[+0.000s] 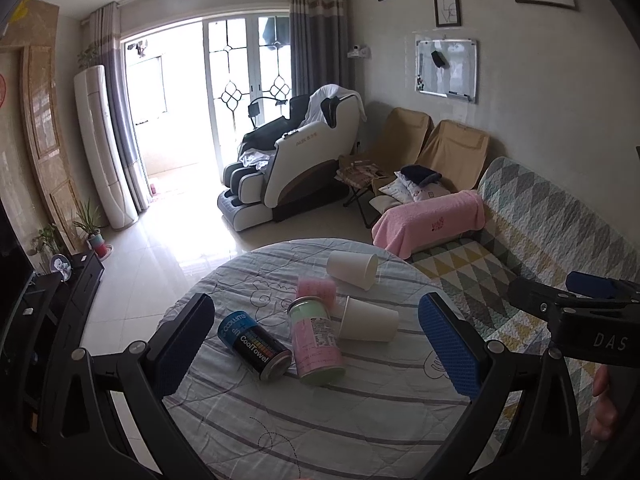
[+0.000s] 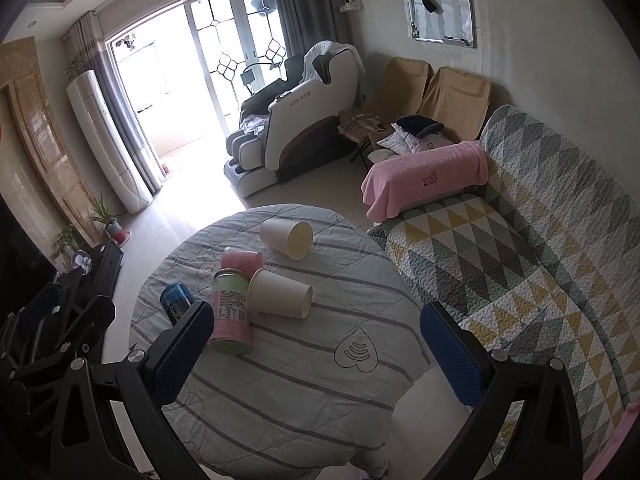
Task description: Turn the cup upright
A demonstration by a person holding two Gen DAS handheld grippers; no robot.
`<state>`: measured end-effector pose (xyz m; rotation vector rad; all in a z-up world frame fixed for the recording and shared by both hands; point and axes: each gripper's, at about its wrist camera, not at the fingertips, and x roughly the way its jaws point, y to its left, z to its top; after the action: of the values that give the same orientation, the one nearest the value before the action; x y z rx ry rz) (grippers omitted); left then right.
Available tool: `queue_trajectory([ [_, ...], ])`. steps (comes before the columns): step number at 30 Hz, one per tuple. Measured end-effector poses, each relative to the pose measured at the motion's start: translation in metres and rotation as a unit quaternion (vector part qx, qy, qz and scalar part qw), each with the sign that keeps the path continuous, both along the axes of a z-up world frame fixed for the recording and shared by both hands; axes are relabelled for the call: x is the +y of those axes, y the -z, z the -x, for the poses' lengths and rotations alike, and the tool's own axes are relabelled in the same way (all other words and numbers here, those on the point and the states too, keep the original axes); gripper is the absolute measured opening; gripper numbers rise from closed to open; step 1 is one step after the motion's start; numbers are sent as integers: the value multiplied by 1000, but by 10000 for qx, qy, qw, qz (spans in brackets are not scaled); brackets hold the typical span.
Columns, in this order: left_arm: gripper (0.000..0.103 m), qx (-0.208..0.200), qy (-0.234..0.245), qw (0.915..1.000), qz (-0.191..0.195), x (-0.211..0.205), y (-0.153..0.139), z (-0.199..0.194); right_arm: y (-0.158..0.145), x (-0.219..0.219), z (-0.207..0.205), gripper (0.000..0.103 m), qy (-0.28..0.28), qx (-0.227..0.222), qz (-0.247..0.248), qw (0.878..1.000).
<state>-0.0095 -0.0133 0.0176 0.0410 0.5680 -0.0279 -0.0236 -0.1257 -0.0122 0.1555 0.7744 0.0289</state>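
Cup [image 1: 368, 322], a white paper one, lay on its side near the middle of the round bench [image 1: 320, 420] in the left wrist view, its mouth facing about 3 o'clock and its base touching a pink-and-green can [image 1: 318, 344]. A second paper cup [image 1: 352, 270] lay tipped over toward 12 o'clock, well apart from the first. At 9 o'clock of the can lay a dark can [image 1: 256, 344] reading "CoolTowel". A massage chair [image 1: 296, 160] beyond carried lettering too small to read with certainty. The left gripper [image 1: 316, 346] hovered above the bench with fingers [image 1: 184, 348] spread wide, holding nothing. The other tool at 3 o'clock bore "DAS".

In the right wrist view, the nearer cup [image 2: 280, 294] lay at about 11 o'clock of the right gripper [image 2: 316, 356], mouth toward 3 o'clock. Its fingers [image 2: 452, 356] were likewise spread and empty. A pink towel [image 2: 424, 178] on the sofa read "VIVI".

I judged the cup light, thin-walled and easily crushed, likely to roll; a gentle pinch across the wall near the rim seemed the best hold.
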Motion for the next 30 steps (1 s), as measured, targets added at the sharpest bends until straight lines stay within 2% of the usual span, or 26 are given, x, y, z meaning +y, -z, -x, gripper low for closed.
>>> queue_trajectory([
  [7, 103, 18, 12, 10000, 4, -1, 3, 0, 1, 0, 1, 103, 1, 12, 2, 10000],
  [17, 103, 314, 3, 9995, 12, 2, 15, -9, 11, 1, -8, 103, -34, 246, -49, 9997],
  [25, 103, 707, -3, 9975, 3, 4, 26, -15, 22, 0, -17, 103, -24, 589, -118, 9982],
  [30, 103, 1117, -25, 9937, 44, 8, 39, -19, 33, 2, -20, 103, -42, 873, -157, 9960],
])
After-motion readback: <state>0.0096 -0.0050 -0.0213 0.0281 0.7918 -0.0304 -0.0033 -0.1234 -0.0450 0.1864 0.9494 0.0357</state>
